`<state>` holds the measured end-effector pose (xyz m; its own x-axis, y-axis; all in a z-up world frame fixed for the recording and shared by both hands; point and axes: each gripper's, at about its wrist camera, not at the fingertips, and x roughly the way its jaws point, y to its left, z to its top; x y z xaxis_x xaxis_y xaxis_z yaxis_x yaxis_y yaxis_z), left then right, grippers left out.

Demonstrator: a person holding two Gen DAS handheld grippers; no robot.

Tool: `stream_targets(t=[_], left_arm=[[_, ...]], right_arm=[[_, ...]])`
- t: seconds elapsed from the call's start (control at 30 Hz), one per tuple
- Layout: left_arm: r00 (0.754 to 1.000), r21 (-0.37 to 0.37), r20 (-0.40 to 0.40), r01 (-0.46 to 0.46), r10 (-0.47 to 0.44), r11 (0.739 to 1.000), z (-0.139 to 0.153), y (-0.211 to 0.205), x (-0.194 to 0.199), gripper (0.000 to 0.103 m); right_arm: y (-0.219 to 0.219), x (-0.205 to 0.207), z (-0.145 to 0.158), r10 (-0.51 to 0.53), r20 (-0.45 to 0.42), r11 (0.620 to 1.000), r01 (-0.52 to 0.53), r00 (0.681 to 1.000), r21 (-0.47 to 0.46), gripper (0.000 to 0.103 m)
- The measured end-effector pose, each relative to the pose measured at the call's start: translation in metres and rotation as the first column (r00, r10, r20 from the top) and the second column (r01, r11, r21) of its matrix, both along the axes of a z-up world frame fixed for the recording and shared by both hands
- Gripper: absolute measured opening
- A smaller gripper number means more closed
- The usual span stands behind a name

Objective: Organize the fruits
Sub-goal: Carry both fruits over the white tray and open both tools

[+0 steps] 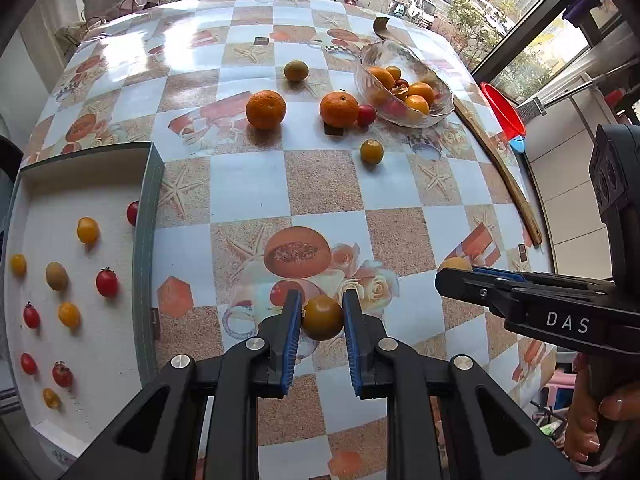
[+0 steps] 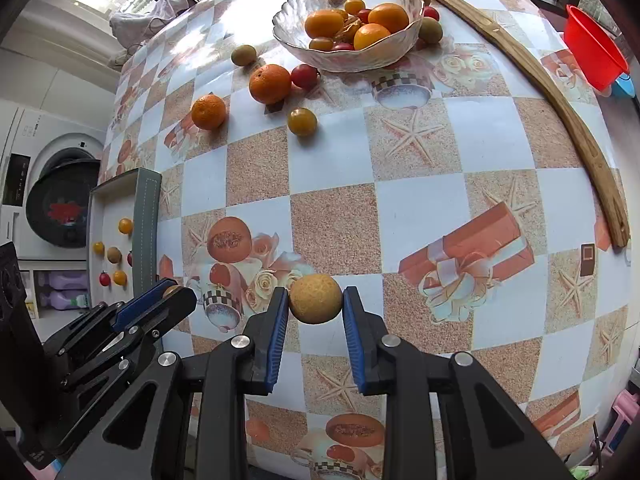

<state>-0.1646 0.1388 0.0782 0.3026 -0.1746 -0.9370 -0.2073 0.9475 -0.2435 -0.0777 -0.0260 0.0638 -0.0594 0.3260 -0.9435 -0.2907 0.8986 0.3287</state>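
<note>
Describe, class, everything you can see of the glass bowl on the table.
The glass bowl is clear, with a wavy scalloped rim and rippled walls that catch the light. It stands upright at the far side of the checked tablecloth, near the curved wooden strip. It holds several oranges and small red and yellow tomatoes. Loose fruit lies around it; whether any touches its wall cannot be told.

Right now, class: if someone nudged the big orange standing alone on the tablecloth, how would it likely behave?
The big orange is round and sits on a glossy tablecloth, so it would probably roll. Nothing stands close beside it, so it could travel freely. Its dimpled peel looks firm, so it would likely survive a push.
</note>
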Motion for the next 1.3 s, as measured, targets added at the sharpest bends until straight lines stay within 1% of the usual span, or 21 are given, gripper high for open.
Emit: stream_targets(t=[0.17, 0.27, 0.4, 0.5, 0.63, 0.73, 0.83, 0.97, 1.07, 1.13, 1.2, 1.27, 1.3], left_arm=[[0.999, 0.007, 0.014, -0.049, 0.049, 0.999, 0.01, 0.024, -0.02, 0.022], [0.995, 0.018, 0.018, -0.101, 0.101, 0.995, 0.015, 0.045, -0.038, 0.022], [0.984, 0.048, 0.011, -0.175, 0.175, 0.983, 0.015, 0.076, -0.067, 0.022], [0.972, 0.071, -0.008, -0.233, 0.234, 0.97, 0.009, 0.099, -0.09, 0.022], [0.954, 0.096, -0.05, -0.288, 0.294, 0.953, -0.005, 0.121, -0.119, 0.022], [0.939, 0.112, -0.082, -0.323, 0.333, 0.94, -0.019, 0.135, -0.136, 0.022], [0.927, 0.124, -0.112, -0.345, 0.359, 0.93, -0.034, 0.145, -0.147, 0.022], [0.919, 0.139, -0.138, -0.352, 0.37, 0.926, -0.048, 0.152, -0.152, 0.022], [0.914, 0.144, -0.151, -0.356, 0.376, 0.923, -0.055, 0.155, -0.153, 0.022], [0.913, 0.138, -0.154, -0.358, 0.377, 0.924, -0.057, 0.156, -0.151, 0.023], [0.913, 0.143, -0.16, -0.356, 0.376, 0.924, -0.058, 0.155, -0.149, 0.024], [0.913, 0.154, -0.162, -0.352, 0.375, 0.923, -0.058, 0.156, -0.147, 0.024], [0.911, 0.159, -0.165, -0.353, 0.378, 0.922, -0.058, 0.156, -0.147, 0.03]], right_arm=[[0.025, -0.009, 0.012, 0.046, 0.012, 0.999, -0.046, 0.999, 0.005, 0.03], [0.05, -0.015, 0.017, 0.094, 0.018, 0.995, -0.094, 0.995, 0.014, 0.03], [0.09, -0.024, 0.021, 0.174, 0.024, 0.984, -0.175, 0.984, 0.029, 0.03], [0.122, -0.034, 0.019, 0.238, 0.021, 0.97, -0.239, 0.971, 0.041, 0.03], [0.165, -0.054, 0.014, 0.327, 0.01, 0.944, -0.327, 0.945, 0.051, 0.03], [0.194, -0.072, 0.006, 0.401, -0.001, 0.915, -0.401, 0.916, 0.049, 0.03], [0.22, -0.087, -0.004, 0.467, -0.008, 0.884, -0.466, 0.884, 0.03, 0.03], [0.247, -0.102, -0.018, 0.54, -0.001, 0.842, -0.54, 0.842, -0.012, 0.03], [0.261, -0.107, -0.031, 0.572, -0.002, 0.819, -0.572, 0.82, -0.049, 0.03], [0.266, -0.109, -0.037, 0.584, -0.005, 0.81, -0.583, 0.812, -0.07, 0.03], [0.27, -0.112, -0.043, 0.596, -0.007, 0.799, -0.594, 0.803, -0.095, 0.031], [0.271, -0.114, -0.048, 0.61, -0.016, 0.788, -0.608, 0.793, -0.1, 0.031], [0.272, -0.115, -0.046, 0.617, -0.006, 0.782, -0.614, 0.787, -0.108, 0.032]])
